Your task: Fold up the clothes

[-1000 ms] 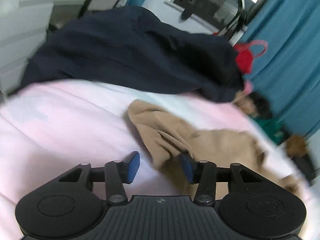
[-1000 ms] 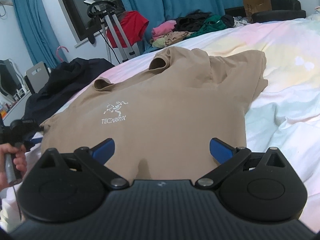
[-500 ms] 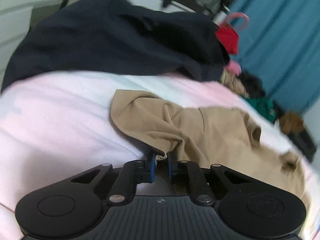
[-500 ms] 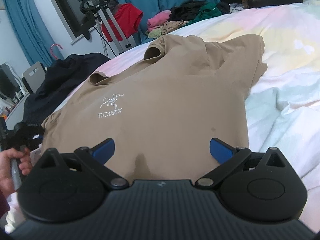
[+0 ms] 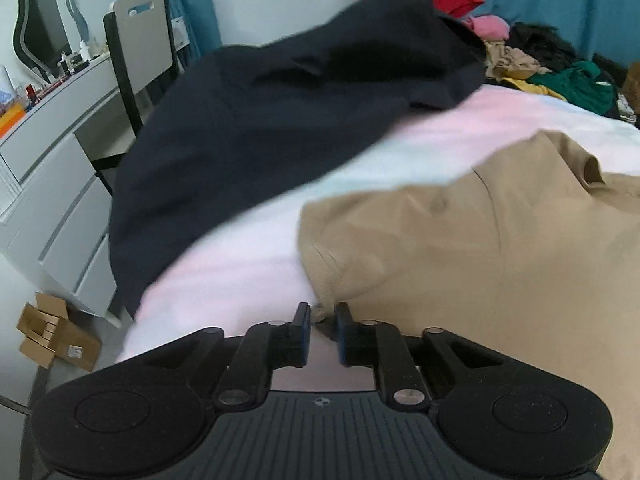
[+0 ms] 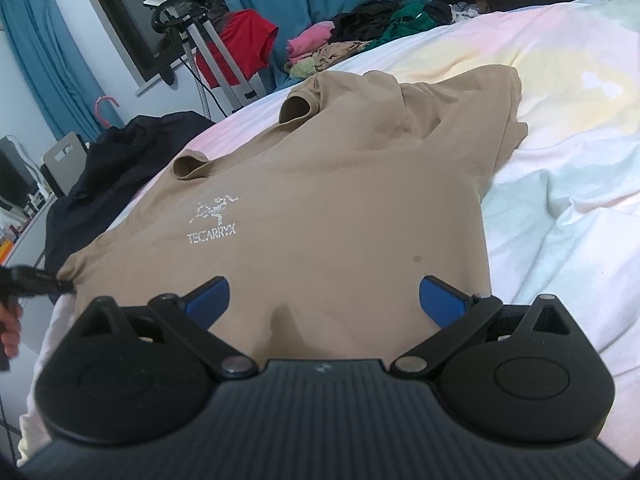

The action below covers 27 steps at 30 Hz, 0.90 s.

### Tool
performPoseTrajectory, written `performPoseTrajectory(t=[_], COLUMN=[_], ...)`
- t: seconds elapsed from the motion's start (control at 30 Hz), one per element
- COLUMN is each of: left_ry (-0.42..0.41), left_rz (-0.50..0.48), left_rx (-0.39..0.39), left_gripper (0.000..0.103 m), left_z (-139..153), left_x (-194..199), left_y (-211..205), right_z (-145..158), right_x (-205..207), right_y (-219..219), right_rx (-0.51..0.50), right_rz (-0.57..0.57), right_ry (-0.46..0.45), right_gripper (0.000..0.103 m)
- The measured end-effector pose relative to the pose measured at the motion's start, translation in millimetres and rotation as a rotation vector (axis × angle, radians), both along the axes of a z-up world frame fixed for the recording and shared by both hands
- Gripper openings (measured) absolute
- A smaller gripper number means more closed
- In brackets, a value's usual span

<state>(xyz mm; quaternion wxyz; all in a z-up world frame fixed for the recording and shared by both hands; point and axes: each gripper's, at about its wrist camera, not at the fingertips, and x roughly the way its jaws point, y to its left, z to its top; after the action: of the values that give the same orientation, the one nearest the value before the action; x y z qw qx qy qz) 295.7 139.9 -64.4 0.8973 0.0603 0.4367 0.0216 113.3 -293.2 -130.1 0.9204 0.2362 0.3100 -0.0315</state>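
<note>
A tan T-shirt (image 6: 340, 208) with a white logo lies spread face up on the pastel bedsheet (image 6: 560, 128). Its far sleeve is bunched at the right. My left gripper (image 5: 321, 320) is shut on the hem corner of the tan T-shirt (image 5: 480, 248), pinching a small fold between its blue pads. That gripper also shows at the left edge of the right wrist view (image 6: 36, 280), at the shirt's corner. My right gripper (image 6: 324, 300) is open and empty, hovering over the shirt's lower hem.
A dark navy garment (image 5: 280, 100) lies heaped on the bed's far left. A pile of mixed clothes (image 6: 352, 36) sits beyond the bed. A chair (image 5: 140, 44), white drawers (image 5: 52, 200) and a cardboard box (image 5: 56, 332) stand left of the bed.
My left gripper closed on the shirt's corner, then pulled it out flatter and swung its view to the left. My right gripper stayed open, edging slightly forward over the shirt.
</note>
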Motion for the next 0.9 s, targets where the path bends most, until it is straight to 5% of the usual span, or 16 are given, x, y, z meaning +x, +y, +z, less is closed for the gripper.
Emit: performPoseTrajectory(t=[0.07, 0.27, 0.4, 0.47, 0.57, 0.73, 0.87, 0.9], left_ry=[0.008, 0.098, 0.233, 0.292, 0.383, 0.369, 0.383, 0.372], left_rz=[-0.006, -0.041, -0.054, -0.066, -0.127, -0.205, -0.267, -0.283], left_rx=[-0.046, -0.377, -0.577, -0.617, -0.564, -0.419, -0.35, -0.34], left_gripper=[0.041, 0.062, 0.068, 0.068, 0.067, 0.059, 0.01, 0.01], left_z=[0.9, 15.1, 3.3, -4.4, -14.2, -10.7, -3.1, 0.4], left_x=[-25.0, -130.8, -191.5, -213.6, -240.6, -261.0, -270.5, -272.6], left_y=[4.4, 16.1, 14.5, 10.4, -7.4, -25.2, -32.3, -32.3], right_z=[1.8, 11.9, 23.4, 30.0, 38.0, 41.5, 46.4, 48.0], right_x=[-0.8, -9.0, -23.1, -32.9, -51.8, -79.5, -90.6, -92.1], right_y=[0.7, -1.0, -2.2, -3.8, -7.9, -9.2, -4.5, -3.5], right_rx=[-0.008, -0.019, -0.03, -0.032, -0.034, -0.044, -0.071, -0.075], right_rz=[0.003, -0.004, -0.006, -0.012, -0.036, -0.045, -0.038, -0.037], right_ry=[-0.007, -0.039, -0.07, -0.088, -0.105, -0.09, -0.092, -0.095], right_gripper=[0.103, 0.103, 0.103, 0.103, 0.103, 0.103, 0.103, 0.103])
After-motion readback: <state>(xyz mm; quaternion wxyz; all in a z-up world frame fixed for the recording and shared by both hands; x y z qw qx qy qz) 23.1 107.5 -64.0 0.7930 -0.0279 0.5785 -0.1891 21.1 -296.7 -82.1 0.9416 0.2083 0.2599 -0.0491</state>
